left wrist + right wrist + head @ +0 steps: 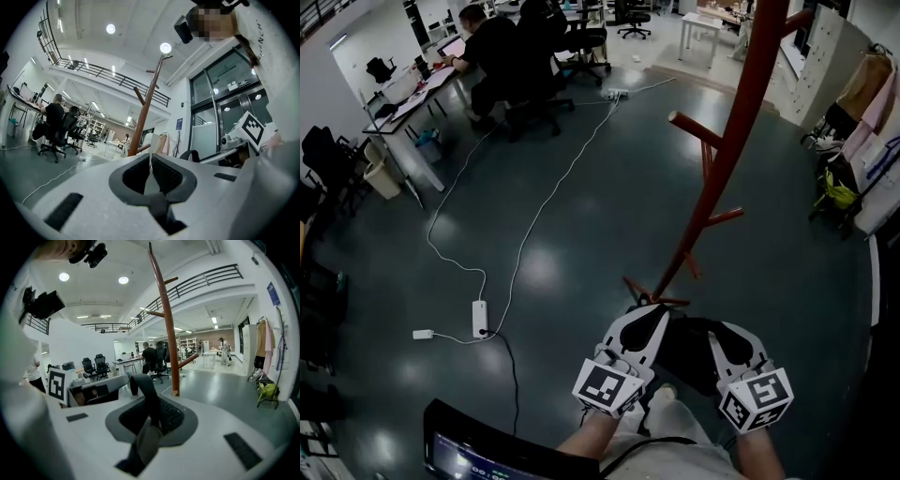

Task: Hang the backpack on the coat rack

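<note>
The red-brown coat rack stands just ahead on the dark floor, its pole leaning across the head view; its pegs stick out at several heights. A black backpack hangs between my two grippers, close to the rack's base. My left gripper is shut on a thin grey strap of it. My right gripper is shut on a black strap loop that arches up out of its jaws. In both gripper views the rack rises beyond the jaws.
A white power strip and its cables lie on the floor to the left. People sit at desks far back left. Clothes and a yellow-green bag hang at the right wall. A dark screen is at the bottom left.
</note>
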A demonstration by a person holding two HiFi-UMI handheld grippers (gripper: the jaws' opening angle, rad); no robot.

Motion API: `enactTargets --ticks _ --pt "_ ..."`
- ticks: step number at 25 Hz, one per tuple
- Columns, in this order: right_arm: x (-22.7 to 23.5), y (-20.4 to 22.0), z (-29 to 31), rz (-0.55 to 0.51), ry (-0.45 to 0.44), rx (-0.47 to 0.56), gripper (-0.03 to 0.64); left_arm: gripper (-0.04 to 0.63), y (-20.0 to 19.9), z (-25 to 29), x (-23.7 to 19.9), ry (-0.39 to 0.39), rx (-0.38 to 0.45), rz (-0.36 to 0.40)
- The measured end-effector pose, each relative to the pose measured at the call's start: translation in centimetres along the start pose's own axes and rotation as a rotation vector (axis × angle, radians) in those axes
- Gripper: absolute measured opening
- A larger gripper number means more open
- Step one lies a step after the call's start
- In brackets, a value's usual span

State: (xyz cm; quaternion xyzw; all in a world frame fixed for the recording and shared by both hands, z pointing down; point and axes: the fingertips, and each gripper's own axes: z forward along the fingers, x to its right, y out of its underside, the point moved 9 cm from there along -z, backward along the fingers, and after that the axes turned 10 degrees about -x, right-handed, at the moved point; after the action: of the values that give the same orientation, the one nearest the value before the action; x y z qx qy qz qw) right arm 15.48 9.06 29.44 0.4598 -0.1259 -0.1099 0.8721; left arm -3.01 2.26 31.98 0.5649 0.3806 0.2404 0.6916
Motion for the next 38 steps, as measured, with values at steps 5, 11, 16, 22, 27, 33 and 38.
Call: enactTargets --ticks 5,11,16,22,27,33,38 --pt "2.0 -1.4 2.3 -0.040 -0.028 -0.011 0.052 0.026 0.2 2.2 -1.2 -0.034 0.016 -0.008" --pt "4.4 -3.1 4.8 -0.077 -0.101 -0.047 0.052 0.026 -0.5 4.6 -2.4 -0.100 0.013 -0.025" --pt "6.2 -4.1 6.5 -0.114 -0.154 -0.053 0.054 0.026 -0.4 6.5 -3.3 -0.136 0.011 -0.036" --pt "8.0 -4.5 8.5 -0.131 -0.182 -0.073 0.054 0.026 0.4 8.4 -4.3 -0.192 -0.006 -0.054" --pt "9.5 -4.8 10.4 -0.138 -0.211 -0.089 0.052 0.026 0.8 9.8 -4.9 -0.220 -0.001 -0.085" --pt "10.4 -5.0 12.2 -0.147 -0.259 -0.106 0.052 0.026 1.8 10.7 -6.0 -0.253 0.001 -0.103" --pt "11.1 -4.7 14.1 -0.146 -0.278 -0.117 0.052 0.026 2.8 11.4 -7.1 -0.276 0.025 -0.126"
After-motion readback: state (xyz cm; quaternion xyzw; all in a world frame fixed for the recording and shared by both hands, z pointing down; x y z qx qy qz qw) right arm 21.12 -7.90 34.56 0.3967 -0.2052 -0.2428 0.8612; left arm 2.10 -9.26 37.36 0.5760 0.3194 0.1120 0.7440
